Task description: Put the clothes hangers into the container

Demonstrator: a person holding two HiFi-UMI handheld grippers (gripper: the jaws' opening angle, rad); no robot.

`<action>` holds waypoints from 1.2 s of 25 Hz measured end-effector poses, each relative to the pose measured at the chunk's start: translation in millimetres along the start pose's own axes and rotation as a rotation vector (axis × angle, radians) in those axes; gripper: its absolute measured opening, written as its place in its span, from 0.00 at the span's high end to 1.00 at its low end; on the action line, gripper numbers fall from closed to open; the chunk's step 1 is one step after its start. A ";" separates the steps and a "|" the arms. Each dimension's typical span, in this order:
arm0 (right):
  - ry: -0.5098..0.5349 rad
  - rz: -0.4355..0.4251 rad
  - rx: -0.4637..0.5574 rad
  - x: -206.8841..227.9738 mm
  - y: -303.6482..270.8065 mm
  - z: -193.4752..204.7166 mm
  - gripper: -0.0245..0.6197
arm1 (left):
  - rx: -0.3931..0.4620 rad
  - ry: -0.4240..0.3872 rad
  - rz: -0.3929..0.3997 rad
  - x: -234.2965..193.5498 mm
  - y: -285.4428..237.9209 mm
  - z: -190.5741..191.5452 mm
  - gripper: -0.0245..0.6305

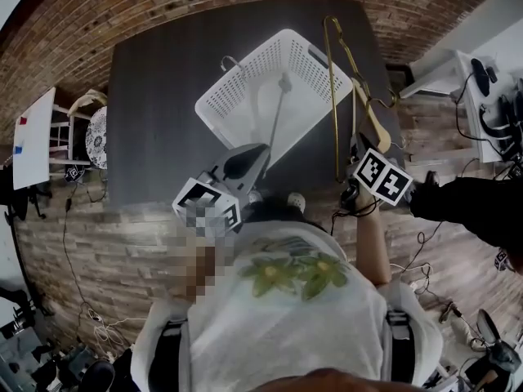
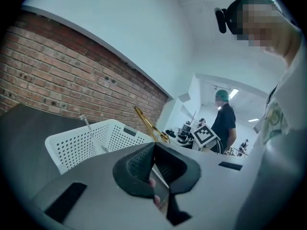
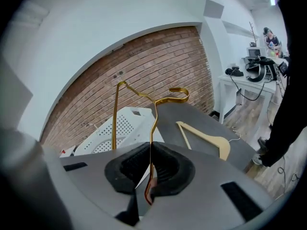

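A white perforated basket (image 1: 225,96) (image 2: 76,145) (image 3: 122,128) stands on the dark table (image 1: 155,113). A thin pale hanger rod (image 1: 278,113) (image 2: 93,133) leans in the basket, and its near end is hidden behind my left gripper (image 1: 260,152) (image 2: 154,150). That gripper is shut, with nothing seen between its pads, just short of the basket's near rim. My right gripper (image 1: 358,145) (image 3: 151,150) is shut on a gold wire hanger (image 1: 333,96) (image 3: 115,119) (image 2: 145,121), holding it upright beside the basket's right side. A wooden hanger (image 1: 373,121) (image 3: 206,140) lies at the table's right edge.
A brick wall runs behind the table. A white desk (image 1: 482,72) (image 3: 249,78) with equipment stands to the right, and a person in dark clothes (image 1: 466,202) (image 2: 223,121) is near it. A white board (image 1: 33,137) and cables lie on the floor to the left.
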State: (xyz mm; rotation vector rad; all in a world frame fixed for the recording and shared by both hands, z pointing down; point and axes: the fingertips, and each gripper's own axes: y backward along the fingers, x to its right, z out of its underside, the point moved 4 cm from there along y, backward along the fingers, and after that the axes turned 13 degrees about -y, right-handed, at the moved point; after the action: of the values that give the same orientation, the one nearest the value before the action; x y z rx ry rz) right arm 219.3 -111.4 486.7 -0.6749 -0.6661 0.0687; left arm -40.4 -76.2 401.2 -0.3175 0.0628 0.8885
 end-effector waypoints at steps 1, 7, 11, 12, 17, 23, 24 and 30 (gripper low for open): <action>0.009 -0.013 -0.007 -6.1 -0.4 1.9 0.90 | 0.002 0.001 -0.003 -1.2 1.3 0.2 0.92; 0.047 -0.054 -0.040 -28.9 -1.5 12.0 0.90 | 0.014 0.004 -0.015 -5.8 6.9 0.8 0.92; 0.059 -0.073 -0.066 -39.7 -2.0 19.0 0.90 | 0.018 0.012 -0.021 -10.3 10.6 2.5 0.92; 0.061 -0.078 -0.073 -42.2 -1.6 20.8 0.90 | 0.018 0.013 -0.023 -10.9 11.6 3.1 0.92; 0.062 -0.096 -0.100 -53.3 0.0 29.9 0.90 | 0.019 0.014 -0.029 -14.2 17.0 5.5 0.92; 0.017 -0.094 -0.142 -61.6 1.7 35.5 0.90 | 0.029 0.025 -0.025 -17.3 22.2 4.5 0.92; 0.013 -0.093 -0.142 -62.5 2.4 35.9 0.90 | 0.028 0.025 -0.024 -17.2 22.9 4.8 0.92; -0.002 -0.097 -0.153 -68.7 6.1 42.7 0.89 | 0.026 0.023 -0.022 -18.6 25.8 7.5 0.92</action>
State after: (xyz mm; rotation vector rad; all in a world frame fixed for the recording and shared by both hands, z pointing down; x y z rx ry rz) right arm 140.5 -101.2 470.3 -0.7881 -0.7098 -0.0720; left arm -72.6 -72.8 405.4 -0.3033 0.0915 0.8614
